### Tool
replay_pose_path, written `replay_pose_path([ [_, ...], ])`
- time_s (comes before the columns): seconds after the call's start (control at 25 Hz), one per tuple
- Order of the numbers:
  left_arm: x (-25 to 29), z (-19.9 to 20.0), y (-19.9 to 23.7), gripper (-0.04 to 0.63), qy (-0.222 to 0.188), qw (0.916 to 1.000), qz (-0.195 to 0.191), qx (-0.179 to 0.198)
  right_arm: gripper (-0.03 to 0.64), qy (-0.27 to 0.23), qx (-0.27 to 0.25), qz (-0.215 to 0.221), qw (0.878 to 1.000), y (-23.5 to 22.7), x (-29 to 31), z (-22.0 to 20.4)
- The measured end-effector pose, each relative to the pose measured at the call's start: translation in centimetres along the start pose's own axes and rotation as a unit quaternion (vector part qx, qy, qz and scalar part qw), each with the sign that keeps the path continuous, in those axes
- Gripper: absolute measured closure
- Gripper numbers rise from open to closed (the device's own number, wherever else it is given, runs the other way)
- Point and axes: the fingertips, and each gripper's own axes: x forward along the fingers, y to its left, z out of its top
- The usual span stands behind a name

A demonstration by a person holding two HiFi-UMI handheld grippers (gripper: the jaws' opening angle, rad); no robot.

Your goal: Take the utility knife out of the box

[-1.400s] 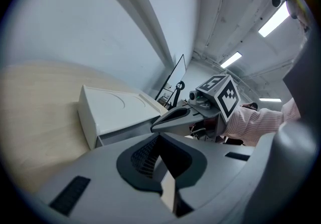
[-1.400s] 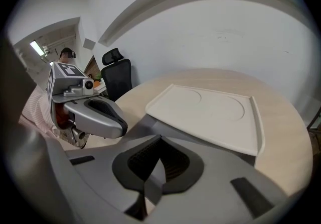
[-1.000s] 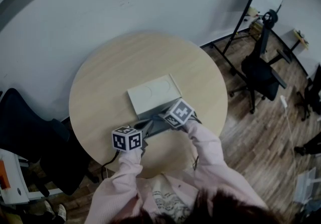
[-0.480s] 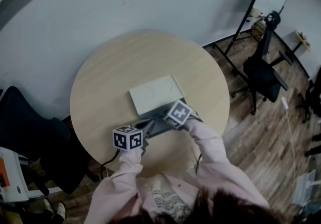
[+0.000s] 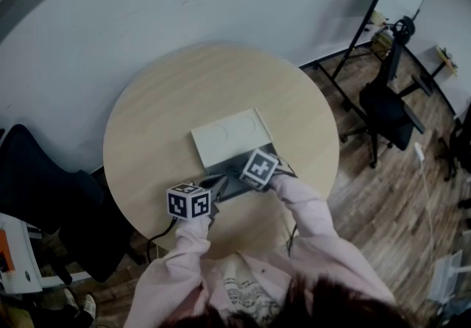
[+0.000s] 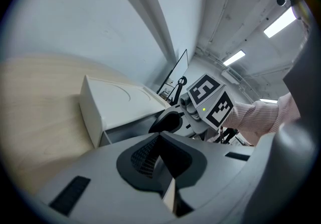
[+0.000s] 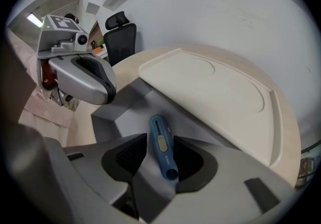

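A white flat box [image 5: 228, 135] lies mid-table with its grey drawer [image 5: 237, 187] pulled out toward me. In the right gripper view a blue utility knife [image 7: 161, 147] lies on the drawer floor [image 7: 125, 117]. My right gripper [image 7: 159, 160] points steeply down over it. Its jaws are opening and stand either side of the knife, with the pads off it. My left gripper [image 6: 161, 140] is shut at the drawer's front left corner, seemingly on the drawer's edge, a thin pale strip showing between its jaws. In the head view the marker cubes hide both sets of jaws.
The round wooden table [image 5: 162, 106] has bare wood beyond and left of the box. A dark chair [image 5: 44, 201] stands at its left, and an office chair [image 5: 386, 109] and a whiteboard stand [image 5: 368, 18] on the wooden floor to the right.
My right gripper has dipped a little toward the drawer and tipped steeper. The left gripper and the box have stayed put.
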Motion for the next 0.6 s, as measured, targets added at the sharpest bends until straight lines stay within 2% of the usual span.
replay_pose_path([
  [0.08, 0.0, 0.0, 0.1, 0.588, 0.000, 1.0000, 0.000, -0.001, 0.430, -0.007, -0.013, 0.007, 1.000, 0.5, 0.2, 0.5],
  [0.16, 0.0, -0.1, 0.1, 0.588, 0.001, 1.0000, 0.000, -0.002, 0.430, -0.035, -0.031, 0.019, 0.999, 1.0, 0.5, 1.9],
  [0.2, 0.0, -0.1, 0.1, 0.588, 0.001, 1.0000, 0.000, -0.002, 0.430, -0.035, -0.035, 0.022, 0.999, 1.2, 0.6, 2.0],
  [0.32, 0.0, -0.2, 0.1, 0.588, 0.003, 1.0000, 0.000, -0.003, 0.430, 0.012, -0.035, 0.022, 0.999, 1.5, 0.9, 0.4],
  [0.6, -0.1, -0.3, 0.3, 0.588, 0.004, 1.0000, 0.001, -0.004, 0.430, 0.002, -0.067, 0.014, 0.998, 1.7, 2.0, 1.1],
])
